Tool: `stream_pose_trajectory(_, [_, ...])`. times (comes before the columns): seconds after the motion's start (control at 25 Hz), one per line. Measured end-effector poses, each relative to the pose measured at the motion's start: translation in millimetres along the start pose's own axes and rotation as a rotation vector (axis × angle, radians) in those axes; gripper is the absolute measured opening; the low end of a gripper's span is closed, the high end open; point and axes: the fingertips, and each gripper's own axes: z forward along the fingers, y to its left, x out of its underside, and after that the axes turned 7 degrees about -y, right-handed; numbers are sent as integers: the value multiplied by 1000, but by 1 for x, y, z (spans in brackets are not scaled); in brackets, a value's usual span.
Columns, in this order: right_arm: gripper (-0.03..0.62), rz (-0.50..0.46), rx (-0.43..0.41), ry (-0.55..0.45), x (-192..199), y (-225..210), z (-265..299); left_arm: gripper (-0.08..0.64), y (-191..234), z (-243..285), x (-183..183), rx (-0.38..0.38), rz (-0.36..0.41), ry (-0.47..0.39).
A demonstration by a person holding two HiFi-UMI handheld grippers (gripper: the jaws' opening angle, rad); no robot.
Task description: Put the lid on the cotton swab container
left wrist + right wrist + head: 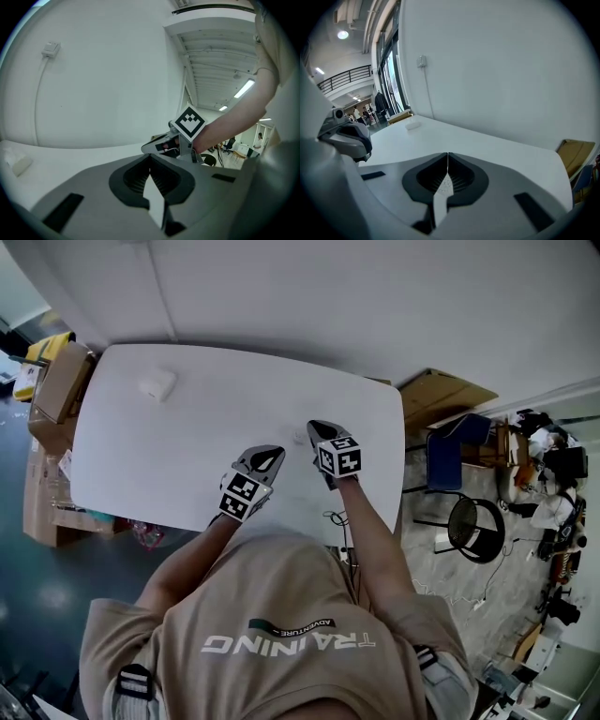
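Note:
A small white boxy object (157, 384), apparently the cotton swab container, lies at the far left of the white table (187, 465). It also shows in the left gripper view (16, 164) and the right gripper view (412, 125). I cannot make out a separate lid. My left gripper (271, 455) hovers near the table's front middle, jaws closed together (150, 159) with nothing in them. Just to its right is my right gripper (317, 428), also shut and empty (447, 157). Both are far from the white object.
A faint pale spot (300, 437) lies on the table by the right gripper, too small to identify. Cardboard boxes (58, 381) stand left of the table. A blue chair (452, 457) and a round black stool (473, 526) are on the right. A white wall runs behind.

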Motion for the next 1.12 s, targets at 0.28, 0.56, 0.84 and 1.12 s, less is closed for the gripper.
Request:
stream_pose_trajectory(0.28, [18, 24, -13, 69, 22, 2, 11, 12, -3, 10, 5, 25, 9, 28])
stream_pose_trajectory(0.56, [18, 12, -30, 104, 33, 7, 14, 12, -5, 15, 13, 28, 12, 55])
stream_pose_trajectory(0.84, [18, -19, -40, 135, 38, 9, 18, 12, 1, 17, 14, 17, 1, 63])
stream_pose_trajectory(1.12, [18, -142, -35, 205, 42, 14, 23, 12, 7, 14, 17, 15, -2, 66])
